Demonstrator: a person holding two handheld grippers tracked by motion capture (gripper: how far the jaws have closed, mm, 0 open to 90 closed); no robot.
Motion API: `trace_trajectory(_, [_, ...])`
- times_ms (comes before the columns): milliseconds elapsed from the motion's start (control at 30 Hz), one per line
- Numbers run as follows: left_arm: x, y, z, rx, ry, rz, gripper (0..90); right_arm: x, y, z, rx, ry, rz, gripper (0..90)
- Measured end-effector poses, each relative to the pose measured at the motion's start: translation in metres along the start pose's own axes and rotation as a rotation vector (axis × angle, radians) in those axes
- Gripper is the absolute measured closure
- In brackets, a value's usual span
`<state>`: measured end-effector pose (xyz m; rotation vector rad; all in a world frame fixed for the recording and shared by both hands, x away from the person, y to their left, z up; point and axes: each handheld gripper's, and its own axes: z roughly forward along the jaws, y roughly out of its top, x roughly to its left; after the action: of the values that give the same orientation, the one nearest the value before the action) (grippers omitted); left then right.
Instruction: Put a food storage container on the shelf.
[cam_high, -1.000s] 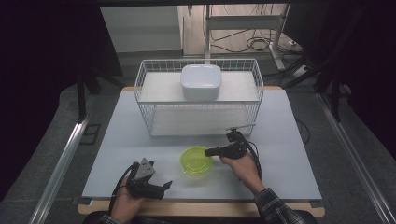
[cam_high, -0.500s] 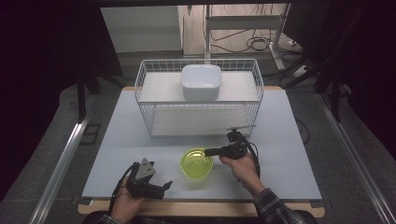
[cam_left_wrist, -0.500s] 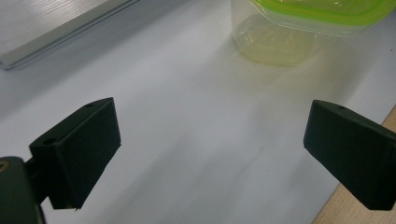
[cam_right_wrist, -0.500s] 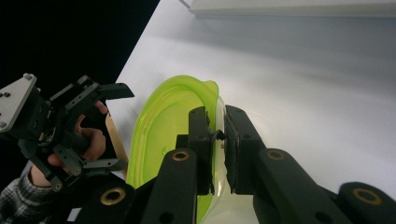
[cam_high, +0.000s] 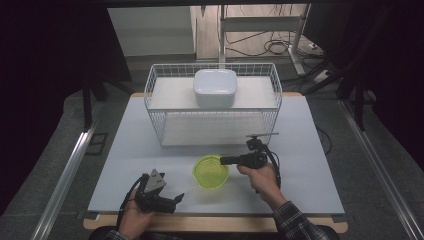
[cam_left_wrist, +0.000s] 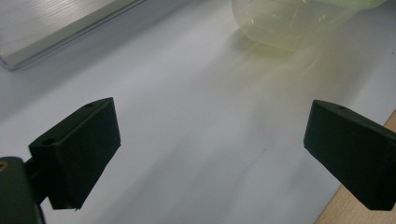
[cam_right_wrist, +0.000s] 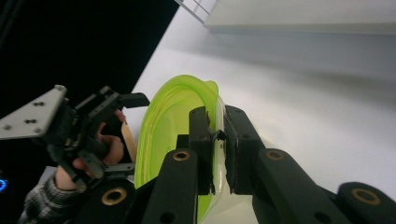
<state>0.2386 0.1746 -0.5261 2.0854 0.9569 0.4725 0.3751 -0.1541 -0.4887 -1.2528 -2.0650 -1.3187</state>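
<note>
Rim of the green bowl (cam_high: 210, 171) sits clamped in the right gripper (cam_high: 223, 161); left gripper (cam_high: 178, 198), jaws apart, waits nearby, bowl ahead.

Translucent lime-green plastic bowl (cam_high: 211, 171), lower centre; white square lidded container (cam_high: 215, 87) in white wire basket (cam_high: 155, 95); black gripper jaws; plaid sleeve (cam_high: 295, 225).

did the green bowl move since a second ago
Yes, slightly. In the high view the green bowl has shifted a little toward the person, away from the wire rack, with the right gripper clamped on its rim.
</note>
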Motion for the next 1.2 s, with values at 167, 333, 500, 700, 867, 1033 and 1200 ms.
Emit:
trace_trajectory(167, [0.001,0.0,-0.002,-0.016,0.005,-0.013,3.1,0.008,0.004,-0.011,-0.029,0.029,-0.002,83.0])
trace_trajectory(333, [0.001,0.0,-0.001,-0.014,0.004,-0.01,3.1,0.014,0.009,-0.017,-0.047,0.041,-0.009,83.2])
trace_trajectory(500, [0.001,0.0,-0.001,-0.013,0.002,-0.009,3.0,0.024,0.016,-0.027,-0.074,0.036,-0.03,84.3])
trace_trajectory(700, [0.0,0.0,-0.001,-0.012,0.002,-0.007,3.0,0.023,0.018,-0.026,-0.071,0.029,-0.03,84.3])
trace_trajectory(867, [0.001,0.0,-0.001,-0.008,0.001,-0.006,3.1,0.02,0.018,-0.027,-0.087,0.039,-0.016,84.3])
trace_trajectory(1033, [0.0,0.0,0.0,-0.004,0.002,-0.005,3.1,0.026,0.021,-0.033,-0.114,0.075,-0.009,84.3])
trace_trajectory(1200, [0.0,0.0,-0.001,-0.007,0.003,-0.004,3.0,0.036,0.029,-0.044,-0.139,0.103,-0.018,84.4])
